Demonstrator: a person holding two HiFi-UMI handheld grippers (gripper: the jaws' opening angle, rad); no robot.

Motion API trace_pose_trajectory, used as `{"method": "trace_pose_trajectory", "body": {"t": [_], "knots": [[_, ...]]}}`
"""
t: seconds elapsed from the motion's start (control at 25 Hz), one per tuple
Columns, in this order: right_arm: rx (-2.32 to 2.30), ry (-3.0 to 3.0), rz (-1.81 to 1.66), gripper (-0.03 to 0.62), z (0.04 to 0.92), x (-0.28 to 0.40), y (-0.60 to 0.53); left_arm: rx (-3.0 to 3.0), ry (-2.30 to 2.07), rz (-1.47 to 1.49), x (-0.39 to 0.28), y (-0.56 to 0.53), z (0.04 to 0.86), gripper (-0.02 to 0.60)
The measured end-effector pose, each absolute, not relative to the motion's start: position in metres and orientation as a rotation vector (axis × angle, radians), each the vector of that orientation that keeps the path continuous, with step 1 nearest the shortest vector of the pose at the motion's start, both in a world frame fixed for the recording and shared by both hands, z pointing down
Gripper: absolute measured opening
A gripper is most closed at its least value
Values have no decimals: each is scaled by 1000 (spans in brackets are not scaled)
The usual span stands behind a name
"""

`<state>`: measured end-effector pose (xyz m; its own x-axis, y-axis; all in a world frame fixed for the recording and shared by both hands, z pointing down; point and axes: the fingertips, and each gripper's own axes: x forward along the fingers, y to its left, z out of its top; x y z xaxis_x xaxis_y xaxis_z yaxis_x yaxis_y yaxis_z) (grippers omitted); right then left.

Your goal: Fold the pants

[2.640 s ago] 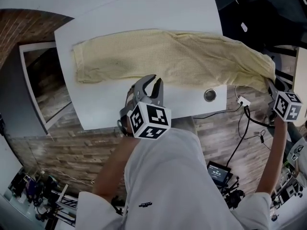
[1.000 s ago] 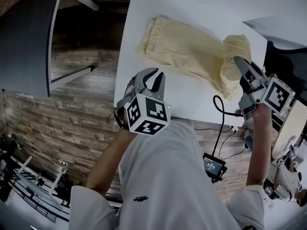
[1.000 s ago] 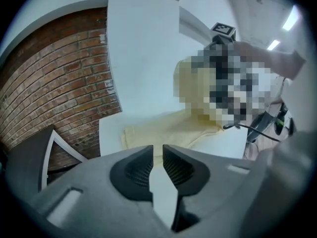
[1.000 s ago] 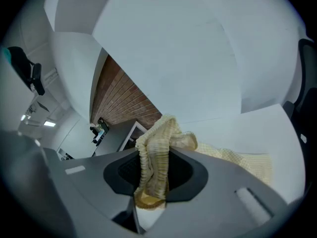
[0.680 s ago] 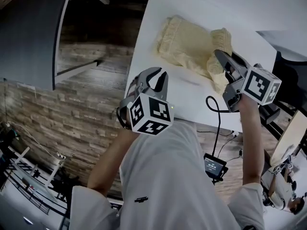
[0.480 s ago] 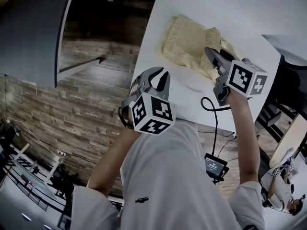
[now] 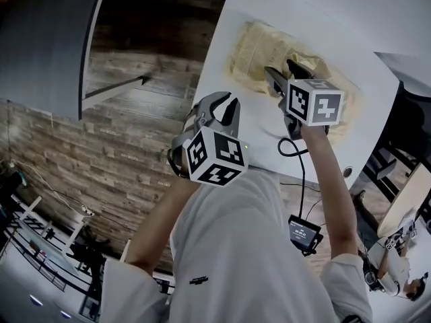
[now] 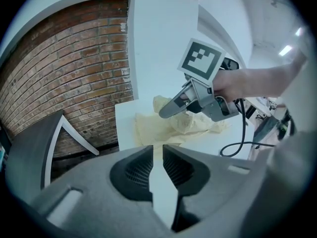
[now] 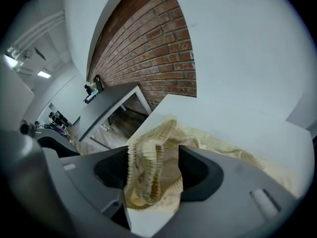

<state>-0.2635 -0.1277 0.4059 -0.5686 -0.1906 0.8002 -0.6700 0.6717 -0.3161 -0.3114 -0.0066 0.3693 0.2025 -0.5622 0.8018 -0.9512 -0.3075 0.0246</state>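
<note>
The pants (image 7: 250,44), pale yellow with a fine check, lie bunched at the far left part of the white surface (image 7: 310,19), close to its left edge and partly doubled over on themselves. A ribbed edge of the cloth stands up in loose folds.

The right tongs (image 7: 281,73) point steeply down onto this heap. Their jaws have just been opening and now stand apart. The ribbed edge sits between them and drapes against one jaw, with a clear gap to the other, so the pads do not press on it. The marker cube (image 7: 315,101) rides on top of these tongs, and a black cable (image 7: 289,147) loops from them over the near edge of the surface.

The left tongs (image 7: 221,106) hang over the near left corner of the surface, just beside the pants and not touching them. Their jaws leave only a narrow slit, through which bare white surface shows; nothing is held.

From the left gripper view, the right tongs reach in from the right, with their tips over the crumpled cloth. A brick wall (image 9: 148,38) stands behind the surface.
</note>
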Motion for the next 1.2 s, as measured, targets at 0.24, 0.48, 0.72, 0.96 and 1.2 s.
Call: {"method": "trace_pose_trajectory", "body": {"t": [0.24, 0.48, 0.72, 0.96, 1.2], "knots": [[565, -2279, 916, 466, 382, -297, -114, 1969, -1397, 958, -307, -9, 369, 64], [567, -2305, 927, 465, 366, -298, -113, 1987, -1382, 961, -305, -12, 369, 64], [642, -2268, 894, 258, 369, -267, -108, 2003, -1370, 961, -300, -13, 371, 64], [822, -2239, 888, 8, 370, -207, -110, 2037, -1342, 951, -277, -16, 372, 44], [973, -2190, 952, 6, 369, -124, -111, 2108, -1244, 944, -221, -19, 376, 41]]}}
